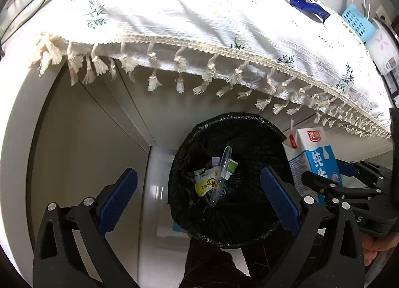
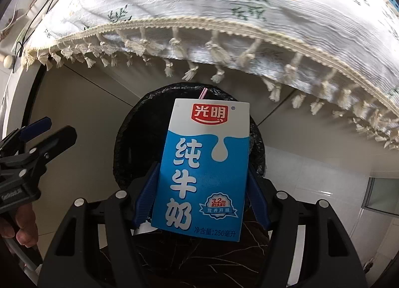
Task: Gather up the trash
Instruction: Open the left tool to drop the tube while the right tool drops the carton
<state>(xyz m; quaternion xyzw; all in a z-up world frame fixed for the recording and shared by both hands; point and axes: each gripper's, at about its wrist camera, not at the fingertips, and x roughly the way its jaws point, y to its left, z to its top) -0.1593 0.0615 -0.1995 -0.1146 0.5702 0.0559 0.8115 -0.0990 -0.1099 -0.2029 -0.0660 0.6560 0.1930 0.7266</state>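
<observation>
Between right jaws, milk carton (image 2: 202,165).

The milk carton (image 2: 203,170) reads 光明, 纯牛奶, 3.2, 净含量:250毫升; its badge's small print is seemingly illegible.

The right gripper (image 2: 199,203) clamps a blue-and-white milk carton (image 2: 203,163) between its blue pads, a pink straw (image 2: 203,93) poking from the carton's top. Directly behind the carton sits a black-lined trash bin (image 2: 129,153). Beyond the bin hangs a fringed floral tablecloth (image 2: 224,13). Left of the bin, the left gripper (image 2: 40,136) hangs with a hand (image 2: 22,225) below it.
</observation>
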